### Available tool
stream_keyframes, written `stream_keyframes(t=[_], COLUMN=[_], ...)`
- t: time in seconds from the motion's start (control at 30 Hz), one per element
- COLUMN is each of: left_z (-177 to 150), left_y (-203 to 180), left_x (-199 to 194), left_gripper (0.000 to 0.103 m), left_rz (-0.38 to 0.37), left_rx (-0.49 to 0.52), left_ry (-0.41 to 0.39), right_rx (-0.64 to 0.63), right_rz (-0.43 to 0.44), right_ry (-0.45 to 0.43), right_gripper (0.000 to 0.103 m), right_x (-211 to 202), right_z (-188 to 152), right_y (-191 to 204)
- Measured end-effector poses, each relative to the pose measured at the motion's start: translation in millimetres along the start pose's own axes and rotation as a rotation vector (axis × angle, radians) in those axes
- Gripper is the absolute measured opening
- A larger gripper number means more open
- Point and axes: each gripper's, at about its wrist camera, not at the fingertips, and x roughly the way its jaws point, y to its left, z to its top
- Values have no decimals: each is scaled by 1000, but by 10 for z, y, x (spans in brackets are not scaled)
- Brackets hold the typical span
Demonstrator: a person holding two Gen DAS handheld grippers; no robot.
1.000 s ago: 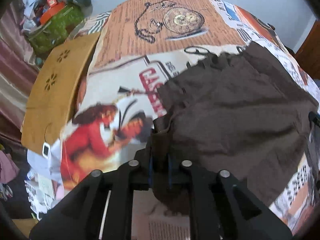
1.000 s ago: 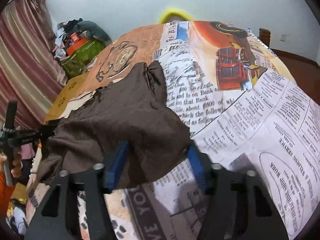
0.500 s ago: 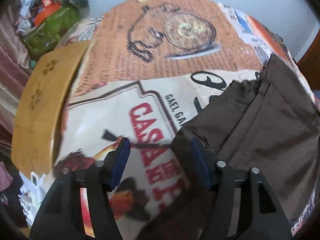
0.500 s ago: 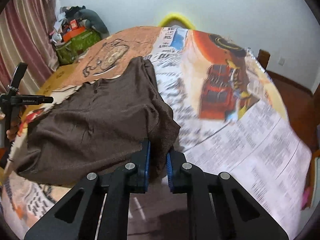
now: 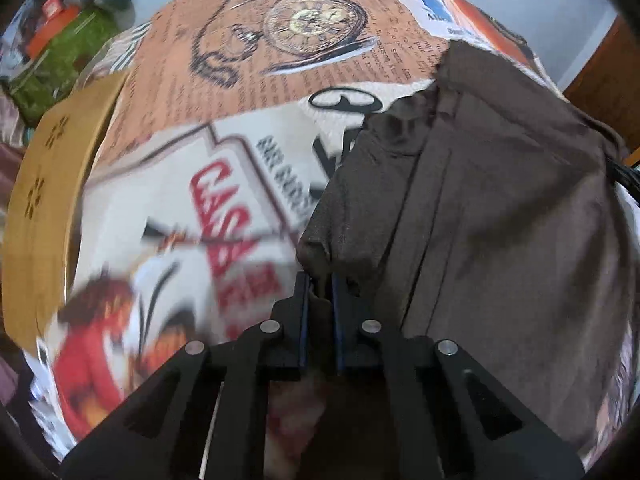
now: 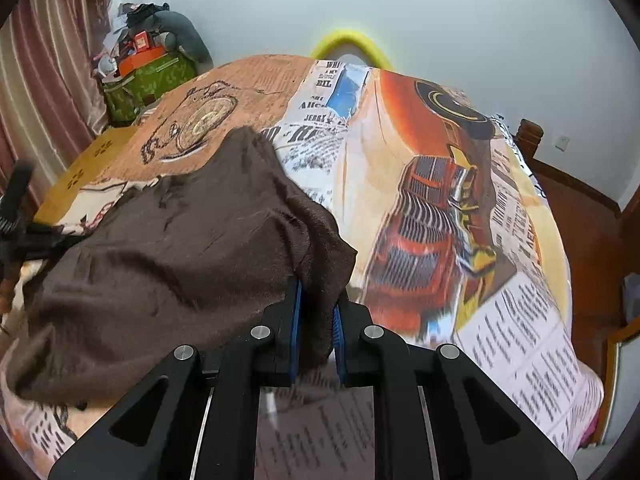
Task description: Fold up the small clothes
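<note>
Curtain (image 6: 44, 80): striped maroon and beige, far left of your right wrist view.
Clutter pile (image 6: 148, 64): green bag with an orange box and grey items on top, in the corner beside the curtain, against the wall.
Board (image 5: 44, 200): tan, with flower-shaped cutouts, along the left edge of the cover.
Printed cover (image 6: 500, 280): newspaper-style cloth draped over the whole work surface. Pocket-watch print on orange at the far left, red lettering and a red figure near you, red truck on the right. Left view is motion-blurred at its lower left.
Left gripper (image 5: 319, 280): yours is clenched on a bunched corner of the brown garment (image 5: 500, 220), blue pads pinching the fabric.
Brown garment: held between both grippers, spread over the middle of the cover with its far edge lying on the cloth. Seam lines run along it in the left view.
Right gripper (image 6: 318, 304): clamped on the garment's other near corner, fabric hanging between the blue pads.
Yellow arc (image 6: 348, 42): behind the far edge of the surface.
Wall (image 6: 460, 20): pale blue-white, with a fixture with dangling wires at the top.
Floor (image 6: 580, 208): dark wood, right side, with a socket low on the wall nearby.
</note>
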Motion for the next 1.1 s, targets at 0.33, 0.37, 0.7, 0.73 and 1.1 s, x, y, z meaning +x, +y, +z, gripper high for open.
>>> stream_keyframes(t=[0.33,0.37,0.7,0.73,1.1], left_z=[-741,-771,-1079,-1086,-1102], left_y=[-120,-142,-243,-223,-113], left_x=[-517,-526,-582,-591,-743], left_gripper=[9,8,6,6,9], left_rz=[-12,-4,5,-2,-37], left_rx=[-35,-28,-26,-35,-94], left_ry=[-20,-17,-18,-22,-88], right_rx=[21,24,98,116,72], right_rz=[63,71,254,284,337], right_ry=[4,2,158,176,197], right_gripper=[39,43,54,54,43], right_x=[-191,-231,-564,-562,-352], right_z=[111,99,-653,-740,-824], right_y=[262,274,653,698,1166])
